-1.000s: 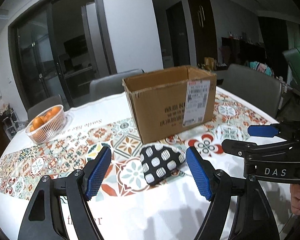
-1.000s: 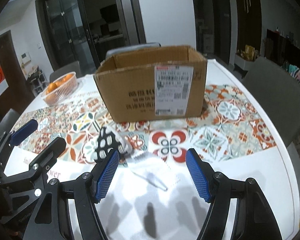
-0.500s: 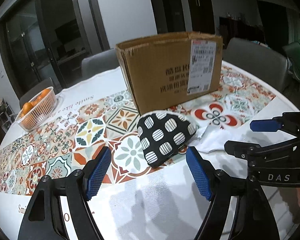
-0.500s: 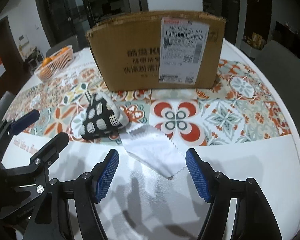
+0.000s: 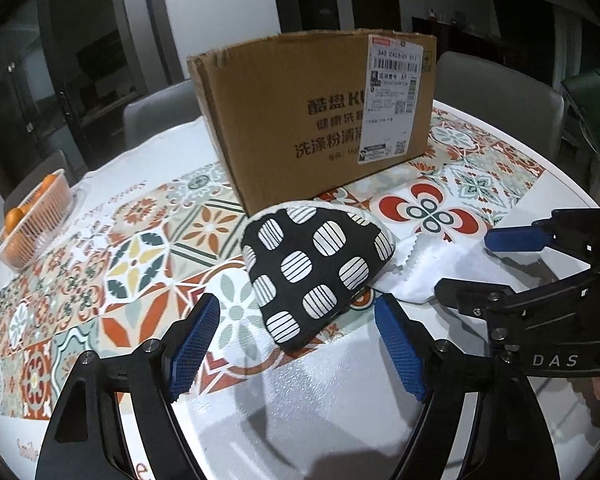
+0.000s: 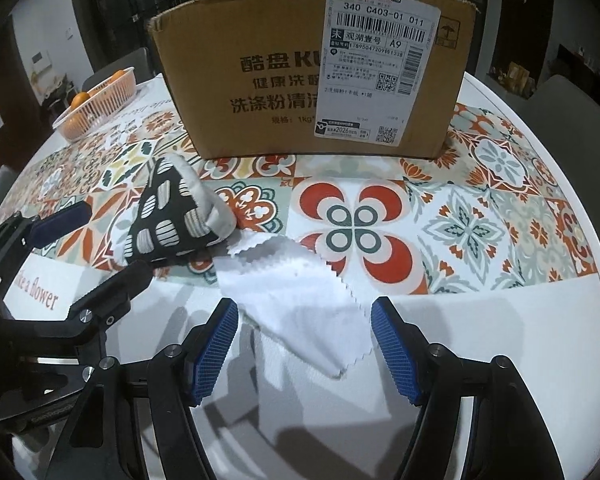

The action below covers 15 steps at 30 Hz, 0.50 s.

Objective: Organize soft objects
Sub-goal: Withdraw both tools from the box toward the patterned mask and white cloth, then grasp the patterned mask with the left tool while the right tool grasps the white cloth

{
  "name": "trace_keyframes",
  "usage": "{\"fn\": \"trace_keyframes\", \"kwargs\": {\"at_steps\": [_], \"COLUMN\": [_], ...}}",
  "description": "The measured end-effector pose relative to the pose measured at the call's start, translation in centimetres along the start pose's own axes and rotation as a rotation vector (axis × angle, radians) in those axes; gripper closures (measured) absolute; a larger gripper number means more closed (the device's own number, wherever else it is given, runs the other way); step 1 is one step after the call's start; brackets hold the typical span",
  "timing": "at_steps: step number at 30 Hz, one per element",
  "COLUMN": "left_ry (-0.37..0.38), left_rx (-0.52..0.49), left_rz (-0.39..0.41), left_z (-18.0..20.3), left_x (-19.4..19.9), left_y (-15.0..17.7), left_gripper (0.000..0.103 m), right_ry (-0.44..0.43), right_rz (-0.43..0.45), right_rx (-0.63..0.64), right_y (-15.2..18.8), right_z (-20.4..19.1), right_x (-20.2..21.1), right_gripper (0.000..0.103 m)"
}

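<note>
My left gripper (image 5: pixel 298 344) is spread wide, its jaws either side of the black patterned pouch (image 5: pixel 314 268). My right gripper (image 6: pixel 304 346) is spread too, straddling the white pinked-edge cloth (image 6: pixel 296 288). Behind: cardboard box (image 6: pixel 300 80), interior hidden. Basket (image 6: pixel 98 102) holds oranges near the table's far-left edge.

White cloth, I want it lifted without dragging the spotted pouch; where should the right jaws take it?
Grip the white cloth at its free zigzag corner nearest the right gripper, coming from the near side. The far end touches the spotted pouch.
</note>
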<state>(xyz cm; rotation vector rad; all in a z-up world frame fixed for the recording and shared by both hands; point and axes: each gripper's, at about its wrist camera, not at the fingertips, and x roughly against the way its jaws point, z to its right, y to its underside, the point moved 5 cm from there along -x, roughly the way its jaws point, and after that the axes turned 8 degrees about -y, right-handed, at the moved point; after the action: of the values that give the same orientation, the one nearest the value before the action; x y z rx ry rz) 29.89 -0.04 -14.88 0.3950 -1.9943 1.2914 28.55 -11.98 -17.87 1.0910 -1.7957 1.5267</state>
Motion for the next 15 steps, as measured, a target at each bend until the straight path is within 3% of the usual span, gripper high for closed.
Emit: {"fn": "trace_keyframes", "kwargs": {"at_steps": [7,13,15], "left_ry": [0.038,0.076,0.076], "left_rx": [0.0,0.012,0.015], "left_rz": [-0.009,-0.023,-0.029], "left_z": [0.3,0.7,0.7], "left_x": [-1.4,-2.4,-2.8], "left_y": [-0.2,-0.3,-0.3], "left_gripper": [0.023,0.024,0.03], "right_ry": [0.006,0.014,0.014], "right_rz": [-0.009,0.007,0.015], "right_rx": [-0.012,0.014,0.017], "right_y": [-0.1,-0.3,-0.4], "right_z": [0.4,0.3,0.3], "right_x": [-1.0,-1.1,-1.1], "right_gripper": [0.034,0.048,0.052]}}
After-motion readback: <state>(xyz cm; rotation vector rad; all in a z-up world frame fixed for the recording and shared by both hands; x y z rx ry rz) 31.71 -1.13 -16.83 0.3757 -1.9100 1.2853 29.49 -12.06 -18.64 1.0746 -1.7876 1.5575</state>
